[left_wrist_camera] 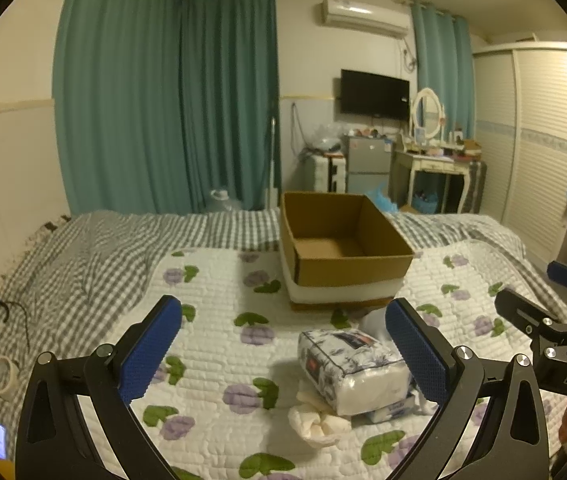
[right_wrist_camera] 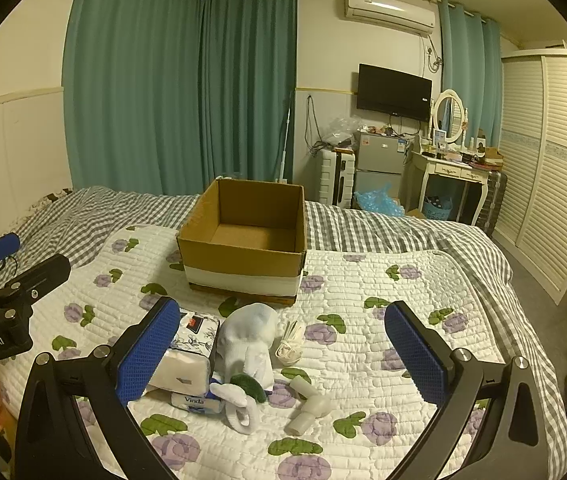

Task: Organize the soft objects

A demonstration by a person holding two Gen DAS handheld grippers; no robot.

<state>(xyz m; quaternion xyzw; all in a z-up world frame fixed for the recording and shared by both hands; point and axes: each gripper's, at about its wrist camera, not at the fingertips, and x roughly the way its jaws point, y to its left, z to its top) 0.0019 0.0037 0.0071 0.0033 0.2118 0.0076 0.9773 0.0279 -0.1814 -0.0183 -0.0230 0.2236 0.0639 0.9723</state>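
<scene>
Left gripper (left_wrist_camera: 283, 354): blue-padded fingers spread wide, nothing between them; it hovers above the white quilted bedspread with purple flower print (left_wrist_camera: 211, 360). Right gripper (right_wrist_camera: 282, 354): likewise spread wide, holding nothing, over the same bedspread (right_wrist_camera: 363, 360).

Open brown cardboard box with a white band around its lower part (right_wrist_camera: 243, 256) stands upright on the bedspread, beyond the pile of soft items; nothing shows inside it in either view. Same box in left view (left_wrist_camera: 343, 248).

Soft items lie in a cluster in front of the box:
- plastic-wrapped tissue pack with blue floral print (left_wrist_camera: 353, 370), stacked on a smaller white pack labelled "Vinda" (right_wrist_camera: 195, 402);
- white sock-like fabric bundle (right_wrist_camera: 249, 340), just beside the tissue pack, on its right;
- small white plush piece with a dark green patch (right_wrist_camera: 243, 394), touching the bundle's near end;
- coiled cream cord (right_wrist_camera: 289, 344), right of the bundle;
- crumpled white cloth (left_wrist_camera: 317, 420), at the tissue pack's near corner.

White plastic tube fitting (right_wrist_camera: 309, 404) lies apart, near the plush.
</scene>
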